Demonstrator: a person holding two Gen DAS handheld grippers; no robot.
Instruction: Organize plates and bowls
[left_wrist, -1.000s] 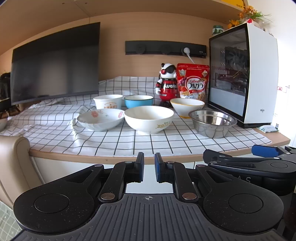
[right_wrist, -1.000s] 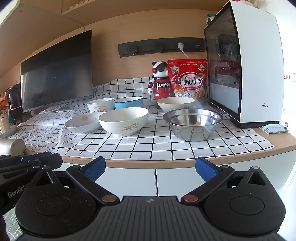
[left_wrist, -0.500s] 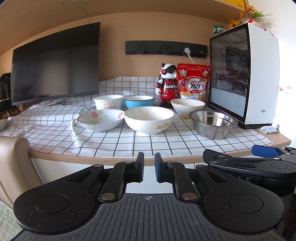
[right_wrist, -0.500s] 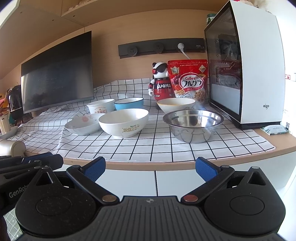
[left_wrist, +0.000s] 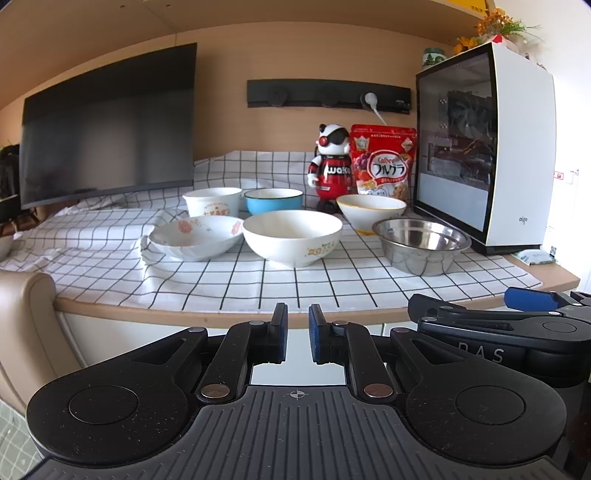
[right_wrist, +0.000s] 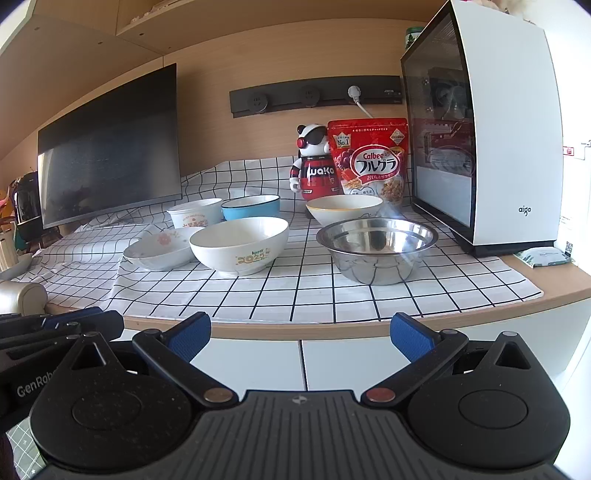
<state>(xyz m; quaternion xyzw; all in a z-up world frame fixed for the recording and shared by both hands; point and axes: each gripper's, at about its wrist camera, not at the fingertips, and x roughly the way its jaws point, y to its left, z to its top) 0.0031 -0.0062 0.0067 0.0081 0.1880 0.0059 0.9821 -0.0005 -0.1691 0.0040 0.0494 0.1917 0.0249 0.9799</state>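
Nothing changed across the last second: same framing in both wrist views, no bowl shifted, neither claw any nearer the tabletop (left_wrist: 332, 314). Means the organizing not yet begun, by the look of it.

Left claw (left_wrist: 296, 338) drawn together, only a thin slit between the blue pads, nothing in it. Right claw (right_wrist: 300, 334) spread wide, also empty. Both held short of the tabletop edge, off the checked cloth (right_wrist: 314, 295).

Six vessels standing separate on the cloth, none nested. Front row: flower-patterned shallow dish (left_wrist: 195, 236), big white bowl (left_wrist: 292, 236), stainless steel bowl (right_wrist: 376, 247). Behind: white printed cup-bowl (left_wrist: 212, 201), blue enamel bowl (left_wrist: 273, 199), yellow-rimmed bowl (left_wrist: 371, 212).

Possibly a slight gap between dish and white bowl; hard to tell from this low angle.

Likely first step: reaching in with the open right claw for a rim.
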